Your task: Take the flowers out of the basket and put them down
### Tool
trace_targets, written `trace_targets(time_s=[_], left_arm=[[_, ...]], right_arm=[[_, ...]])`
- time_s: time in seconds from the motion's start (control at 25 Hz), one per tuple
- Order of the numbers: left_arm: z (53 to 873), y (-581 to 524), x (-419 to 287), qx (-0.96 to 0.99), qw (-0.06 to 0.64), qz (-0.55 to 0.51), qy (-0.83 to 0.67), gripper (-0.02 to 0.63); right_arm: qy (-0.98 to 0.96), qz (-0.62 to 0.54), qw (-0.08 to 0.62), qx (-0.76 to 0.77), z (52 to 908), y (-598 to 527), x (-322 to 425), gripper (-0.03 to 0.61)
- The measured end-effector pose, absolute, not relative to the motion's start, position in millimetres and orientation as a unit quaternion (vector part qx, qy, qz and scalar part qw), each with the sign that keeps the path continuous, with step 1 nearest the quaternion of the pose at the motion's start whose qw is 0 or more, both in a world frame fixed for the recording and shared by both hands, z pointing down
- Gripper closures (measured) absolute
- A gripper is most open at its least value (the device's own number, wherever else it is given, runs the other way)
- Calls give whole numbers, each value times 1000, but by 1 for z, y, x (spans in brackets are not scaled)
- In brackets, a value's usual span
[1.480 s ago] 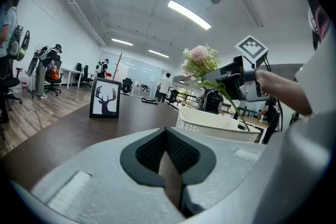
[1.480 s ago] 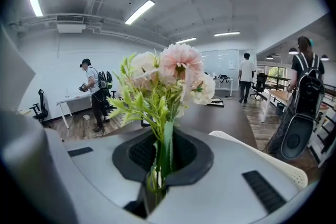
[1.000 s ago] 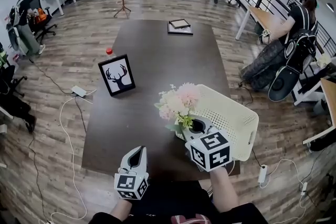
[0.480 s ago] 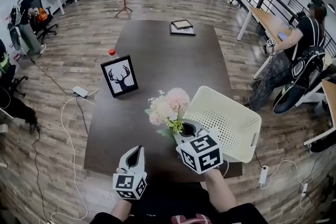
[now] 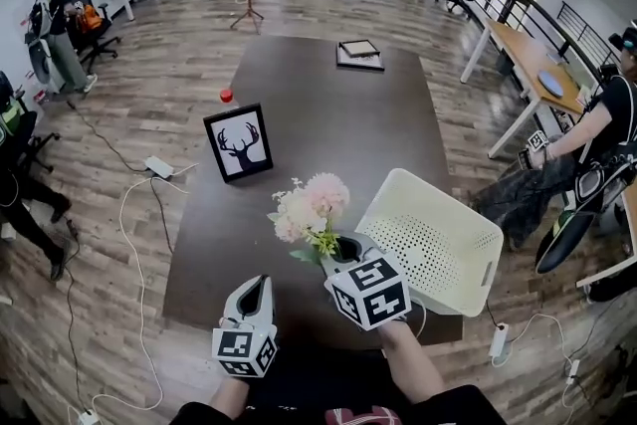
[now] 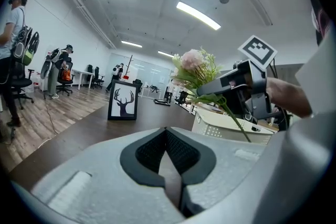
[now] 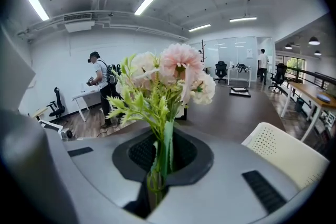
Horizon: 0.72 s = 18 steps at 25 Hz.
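Observation:
A bunch of pale pink and white flowers (image 5: 311, 207) with green stems is held over the dark table, just left of the white perforated basket (image 5: 468, 226). My right gripper (image 5: 341, 251) is shut on the stems (image 7: 164, 149), and the blooms (image 7: 176, 68) stand up ahead of its jaws. The basket (image 7: 286, 157) lies tipped at the right, with nothing visible in it. My left gripper (image 5: 257, 291) sits near the table's front edge, jaws shut with nothing between them (image 6: 167, 139). From the left gripper view, the flowers (image 6: 193, 63) show at the upper right.
A framed deer picture (image 5: 239, 142) stands at the table's left middle, with a small red object (image 5: 226, 96) behind it. A flat frame (image 5: 360, 54) lies at the far end. Desks, chairs and people surround the table; cables cross the floor on the left.
My right gripper has carried the flowers leftward and a little down, away from the basket. My left gripper has shifted only slightly.

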<state>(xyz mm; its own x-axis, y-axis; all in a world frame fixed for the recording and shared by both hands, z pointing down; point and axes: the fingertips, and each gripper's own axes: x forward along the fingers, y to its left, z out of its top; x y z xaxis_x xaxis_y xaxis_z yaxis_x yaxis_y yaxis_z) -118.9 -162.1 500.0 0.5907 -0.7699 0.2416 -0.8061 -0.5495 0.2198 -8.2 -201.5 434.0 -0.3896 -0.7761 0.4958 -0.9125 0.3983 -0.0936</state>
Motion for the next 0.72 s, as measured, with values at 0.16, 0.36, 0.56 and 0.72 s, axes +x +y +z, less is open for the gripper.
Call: trace_targets(time_s=[0.16,0.36,0.56,0.72], left_arm=[[498,-162,-120,875,157,58,-453,604],[497,-160,-122,872,160,58,-459,604],[494,-160,-127,866,160,56,-470,604],[495,-157,-140,863,159,53,-477,604]], right_arm=[[-818,181,196,509,436,-202,-15,541],[-823,187,200,497,441,-202,-25,541],[-829,193,207,483,447,-202,-34,541],[-832,194,212,475,455,-200,-51,541]])
